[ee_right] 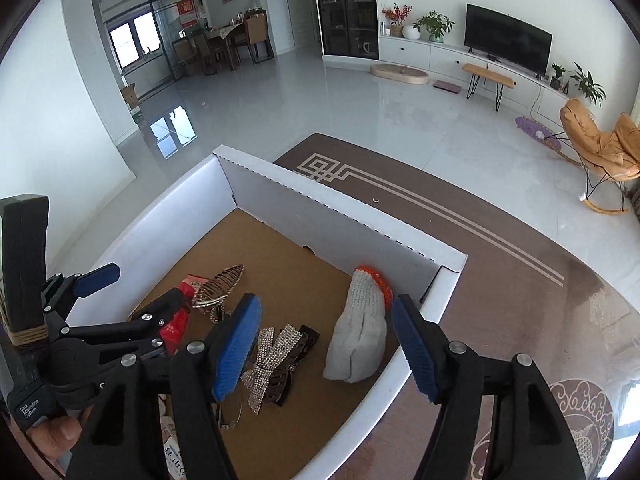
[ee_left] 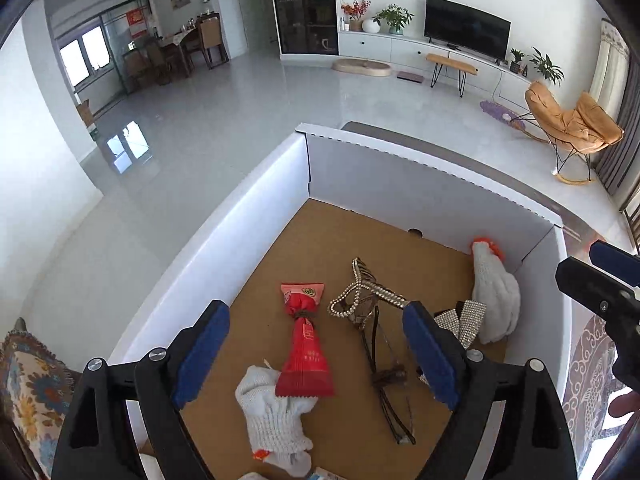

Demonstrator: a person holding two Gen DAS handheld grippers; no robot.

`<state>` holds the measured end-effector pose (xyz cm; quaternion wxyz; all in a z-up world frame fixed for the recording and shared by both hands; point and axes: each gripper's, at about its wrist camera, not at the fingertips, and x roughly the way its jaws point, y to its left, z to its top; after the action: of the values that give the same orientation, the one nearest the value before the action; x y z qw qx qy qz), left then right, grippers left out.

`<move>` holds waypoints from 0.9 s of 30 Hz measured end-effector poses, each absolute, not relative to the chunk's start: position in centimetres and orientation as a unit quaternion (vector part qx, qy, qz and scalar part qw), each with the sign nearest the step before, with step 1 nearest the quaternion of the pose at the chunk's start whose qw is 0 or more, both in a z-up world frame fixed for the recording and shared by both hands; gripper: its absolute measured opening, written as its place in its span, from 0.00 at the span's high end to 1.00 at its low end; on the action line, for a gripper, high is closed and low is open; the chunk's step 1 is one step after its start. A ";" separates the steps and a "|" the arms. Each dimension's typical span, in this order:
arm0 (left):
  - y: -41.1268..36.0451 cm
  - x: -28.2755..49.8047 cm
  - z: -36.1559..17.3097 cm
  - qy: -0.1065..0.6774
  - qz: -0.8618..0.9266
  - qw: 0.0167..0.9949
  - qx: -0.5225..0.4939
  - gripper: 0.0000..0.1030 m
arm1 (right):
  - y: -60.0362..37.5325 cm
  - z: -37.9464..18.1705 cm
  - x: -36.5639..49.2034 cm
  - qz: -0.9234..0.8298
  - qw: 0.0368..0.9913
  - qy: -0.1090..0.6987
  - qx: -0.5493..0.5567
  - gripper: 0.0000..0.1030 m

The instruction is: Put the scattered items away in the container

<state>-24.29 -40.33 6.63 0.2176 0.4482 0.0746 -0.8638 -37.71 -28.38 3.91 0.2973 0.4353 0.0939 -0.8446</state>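
A white-walled box point(ee_left: 400, 184) with a brown cardboard floor holds several items. These are a red snack packet point(ee_left: 304, 344), a white knit glove point(ee_left: 276, 412), a gold hair claw point(ee_left: 360, 288), thin-framed glasses point(ee_left: 384, 376), a rhinestone bow clip point(ee_left: 464, 320) and a second glove with an orange cuff point(ee_left: 494, 296). My left gripper point(ee_left: 316, 354) hangs open over the packet, holding nothing. My right gripper point(ee_right: 326, 346) is open above the orange-cuffed glove point(ee_right: 360, 332), its pads clear of it. The left gripper point(ee_right: 136, 286) also shows at the left of the right wrist view.
The box point(ee_right: 320, 216) stands on a brown patterned rug point(ee_right: 440, 216) over a pale tiled floor. An orange rocking chair point(ee_right: 600, 144) is far right. A patterned cloth point(ee_left: 28, 380) lies left of the box. A person's thumb point(ee_right: 60, 432) grips the left handle.
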 end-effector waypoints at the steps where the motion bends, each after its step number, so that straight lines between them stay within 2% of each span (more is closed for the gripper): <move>1: -39.9 -23.0 7.6 0.077 -0.865 0.226 0.441 0.13 | -27.5 4.7 -36.7 -0.844 0.304 0.088 0.433 0.33; 7: -34.9 -14.7 12.2 0.095 -0.869 0.262 0.408 0.06 | -20.5 5.9 -27.7 -0.840 0.335 0.038 0.424 0.33; 12: -30.8 -10.1 15.0 0.079 -0.884 0.283 0.363 0.05 | -18.3 5.8 -22.3 -0.842 0.341 0.044 0.415 0.33; 27: -31.5 -6.7 15.9 0.107 -0.870 0.330 0.351 0.05 | -20.9 9.3 -18.4 -0.839 0.366 0.110 0.388 0.33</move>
<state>-6.74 -31.53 15.92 0.3300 0.3505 0.1069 -0.8699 -18.38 -20.85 9.27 0.3662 0.3882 0.1097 -0.8386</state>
